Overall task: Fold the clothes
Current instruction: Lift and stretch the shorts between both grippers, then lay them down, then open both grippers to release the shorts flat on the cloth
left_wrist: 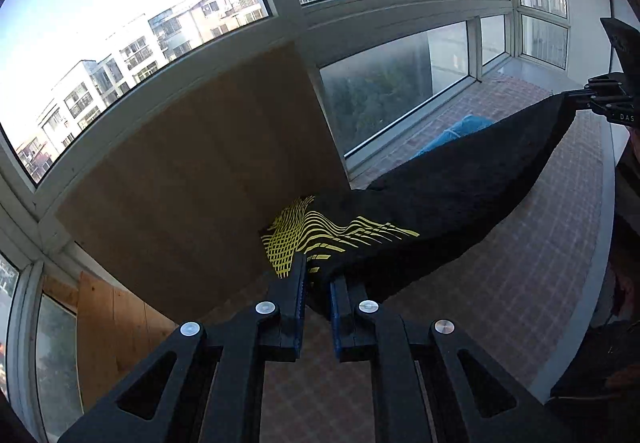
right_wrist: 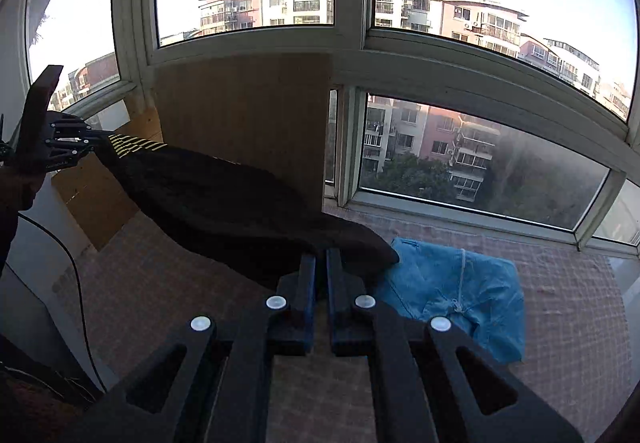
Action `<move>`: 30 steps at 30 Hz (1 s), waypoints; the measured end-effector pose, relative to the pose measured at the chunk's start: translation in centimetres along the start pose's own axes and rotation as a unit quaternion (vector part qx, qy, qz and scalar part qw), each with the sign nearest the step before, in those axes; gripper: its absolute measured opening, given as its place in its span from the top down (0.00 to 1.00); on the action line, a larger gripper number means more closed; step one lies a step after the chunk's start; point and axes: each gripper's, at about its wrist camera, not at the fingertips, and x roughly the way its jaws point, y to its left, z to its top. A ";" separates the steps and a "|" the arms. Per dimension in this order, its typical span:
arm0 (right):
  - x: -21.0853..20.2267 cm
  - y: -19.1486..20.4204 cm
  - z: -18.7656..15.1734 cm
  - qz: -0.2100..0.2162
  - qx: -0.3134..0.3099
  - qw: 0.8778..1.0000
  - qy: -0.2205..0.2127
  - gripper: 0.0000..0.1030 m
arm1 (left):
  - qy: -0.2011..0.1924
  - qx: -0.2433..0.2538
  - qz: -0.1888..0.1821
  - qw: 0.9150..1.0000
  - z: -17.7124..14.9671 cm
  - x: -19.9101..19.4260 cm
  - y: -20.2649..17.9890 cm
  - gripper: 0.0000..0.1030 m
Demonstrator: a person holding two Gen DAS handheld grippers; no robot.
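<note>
A black garment (left_wrist: 440, 195) with a yellow line print (left_wrist: 312, 239) hangs stretched in the air between my two grippers, above a checkered table cover. My left gripper (left_wrist: 318, 275) is shut on its printed end. My right gripper (right_wrist: 321, 263) is shut on the other end of the black garment (right_wrist: 224, 211). The right gripper also shows at the far right of the left wrist view (left_wrist: 576, 99), holding the cloth. The left gripper shows at the left of the right wrist view (right_wrist: 102, 141), gripping the printed end.
A blue garment (right_wrist: 468, 295) lies crumpled on the checkered cover (right_wrist: 560, 303), under the right end of the black one; it also shows in the left wrist view (left_wrist: 452, 135). A brown board (right_wrist: 244, 115) leans against the window. Windows surround the surface.
</note>
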 end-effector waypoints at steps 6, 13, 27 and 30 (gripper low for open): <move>7.2 2.1 -17.3 0.023 0.103 0.983 0.147 0.95 | 0.171 -0.035 -0.124 0.977 -16.7 10.1 -8.5 0.90; 10.9 2.0 -25.3 -0.006 0.115 0.951 0.287 0.93 | 0.214 -0.045 -0.155 0.963 -22.2 11.1 -11.1 0.80; 8.0 6.7 -18.3 -0.012 0.062 0.976 0.210 0.66 | 0.184 -0.080 -0.132 0.971 -23.9 8.7 -7.7 0.81; 9.4 7.3 -17.7 -0.012 0.057 0.976 0.210 0.66 | 0.169 -0.079 -0.123 0.975 -23.3 8.4 -8.2 0.81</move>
